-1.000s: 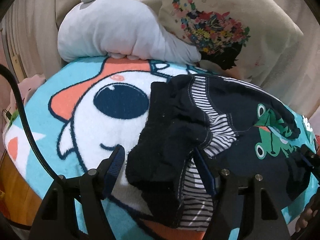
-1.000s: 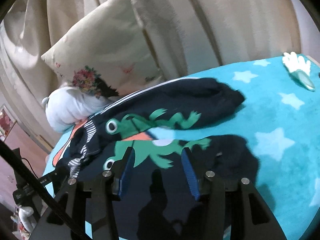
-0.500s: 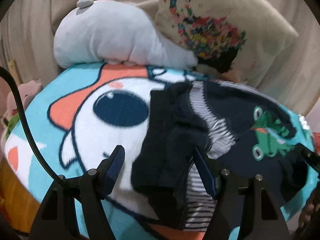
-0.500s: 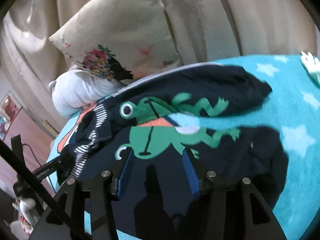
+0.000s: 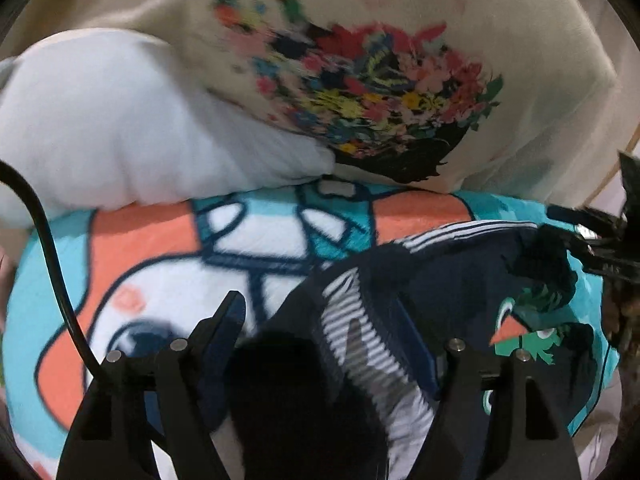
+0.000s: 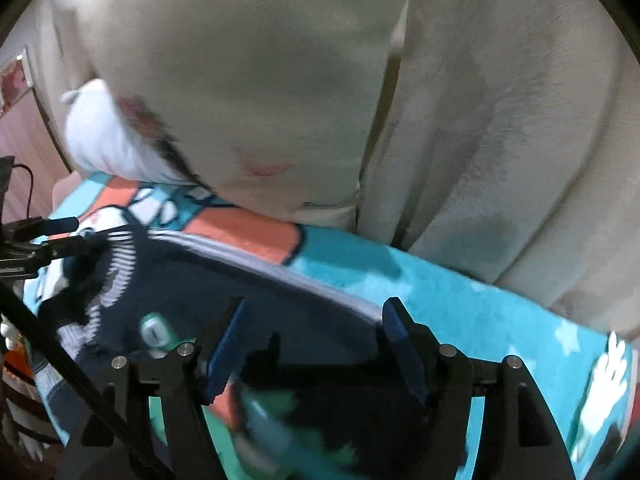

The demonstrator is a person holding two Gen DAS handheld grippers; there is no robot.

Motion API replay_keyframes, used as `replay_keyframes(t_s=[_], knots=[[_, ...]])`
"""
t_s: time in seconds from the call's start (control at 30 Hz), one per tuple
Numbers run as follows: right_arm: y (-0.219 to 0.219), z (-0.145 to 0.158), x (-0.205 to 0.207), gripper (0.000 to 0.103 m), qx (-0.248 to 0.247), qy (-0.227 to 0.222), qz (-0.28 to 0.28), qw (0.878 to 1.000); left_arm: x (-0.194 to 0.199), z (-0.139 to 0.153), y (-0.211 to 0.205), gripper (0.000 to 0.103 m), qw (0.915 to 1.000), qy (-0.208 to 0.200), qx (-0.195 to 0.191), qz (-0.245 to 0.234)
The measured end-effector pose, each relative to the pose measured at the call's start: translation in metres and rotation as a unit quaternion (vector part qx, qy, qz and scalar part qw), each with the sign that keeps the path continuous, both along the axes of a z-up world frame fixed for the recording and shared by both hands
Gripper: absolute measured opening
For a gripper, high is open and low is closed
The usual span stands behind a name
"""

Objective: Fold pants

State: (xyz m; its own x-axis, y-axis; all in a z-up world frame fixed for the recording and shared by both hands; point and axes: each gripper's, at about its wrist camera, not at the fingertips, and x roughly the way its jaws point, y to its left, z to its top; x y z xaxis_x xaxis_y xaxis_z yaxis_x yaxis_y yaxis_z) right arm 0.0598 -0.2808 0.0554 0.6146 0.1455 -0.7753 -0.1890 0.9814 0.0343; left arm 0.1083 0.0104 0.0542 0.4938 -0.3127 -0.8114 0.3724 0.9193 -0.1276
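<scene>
The dark navy pants [image 5: 452, 276] with green frog prints and a striped lining lie on the turquoise cartoon blanket [image 5: 152, 264]. My left gripper [image 5: 320, 332] is open, its fingers either side of the bunched black waistband and striped lining. In the right wrist view the pants [image 6: 256, 300] spread across the blanket [image 6: 480, 312]. My right gripper [image 6: 314, 340] is open low over the navy leg, near its white-striped edge. The frames are blurred.
A white plush pillow [image 5: 120, 120] and a cream pillow with a flower print [image 5: 360, 80] lie at the head of the bed. Cream curtains [image 6: 480, 120] hang behind. The bed's left edge drops to a wooden floor [image 6: 24, 152].
Both grippers have moved forward and lower over the pants, toward the pillows. The left gripper's fingers now straddle the waistband. Both stay open.
</scene>
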Motion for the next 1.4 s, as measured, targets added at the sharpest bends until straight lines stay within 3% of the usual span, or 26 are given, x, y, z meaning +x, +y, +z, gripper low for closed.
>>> replay_keyframes(t_s=[0.17, 0.3, 0.33, 0.4, 0.43, 0.47, 0.5, 0.53, 0.67, 0.87, 1.07, 1.27, 1.4], knots=[[-0.004, -0.022, 0.042, 0.073, 0.023, 0.048, 0.045, 0.998, 0.035, -0.024, -0.034, 0.074, 0.9966, 0.032, 0.033, -0.068], [-0.001, -0.045, 0.058, 0.073, 0.036, 0.09, 0.073, 0.993, 0.054, -0.051, -0.054, 0.074, 0.9909, 0.067, 0.062, -0.099], [0.0, -0.053, 0.06, 0.073, 0.037, 0.101, 0.08, 0.991, 0.052, -0.053, -0.057, 0.074, 0.9906, 0.058, 0.072, -0.101], [0.003, -0.056, 0.056, 0.072, 0.022, 0.084, 0.089, 0.992, 0.046, -0.051, -0.063, 0.062, 0.9888, 0.047, 0.087, -0.112], [0.006, -0.056, 0.053, 0.057, 0.015, 0.079, 0.094, 0.992, 0.042, -0.048, -0.064, 0.031, 0.9882, 0.043, 0.085, -0.12], [0.007, -0.054, 0.05, 0.04, 0.018, 0.075, 0.096, 0.992, 0.037, -0.045, -0.065, 0.012, 0.9875, 0.038, 0.09, -0.124], [0.006, -0.053, 0.049, 0.008, 0.034, 0.078, 0.098, 0.992, 0.032, -0.042, -0.066, 0.012, 0.9871, 0.032, 0.097, -0.123], [0.004, -0.051, 0.047, 0.007, 0.066, 0.091, 0.103, 0.988, 0.026, -0.038, -0.065, 0.011, 0.9873, 0.016, 0.105, -0.118], [0.005, -0.031, 0.025, 0.006, 0.077, 0.064, 0.099, 0.99, -0.003, -0.018, -0.053, 0.007, 0.9902, -0.017, 0.097, -0.098], [0.016, 0.014, -0.043, 0.006, 0.055, 0.006, 0.096, 0.994, -0.069, 0.027, -0.019, 0.007, 0.9928, -0.072, 0.052, -0.08], [0.046, 0.012, -0.117, 0.006, 0.04, -0.01, 0.116, 0.992, -0.144, 0.044, 0.013, 0.007, 0.9942, -0.09, 0.008, -0.06], [0.071, -0.031, -0.176, 0.006, 0.066, 0.008, 0.131, 0.989, -0.182, -0.006, 0.037, 0.007, 0.9987, -0.044, -0.019, -0.018], [0.073, -0.067, -0.184, 0.009, 0.082, 0.029, 0.107, 0.99, -0.19, -0.031, 0.044, 0.008, 0.9994, -0.013, -0.03, -0.004]])
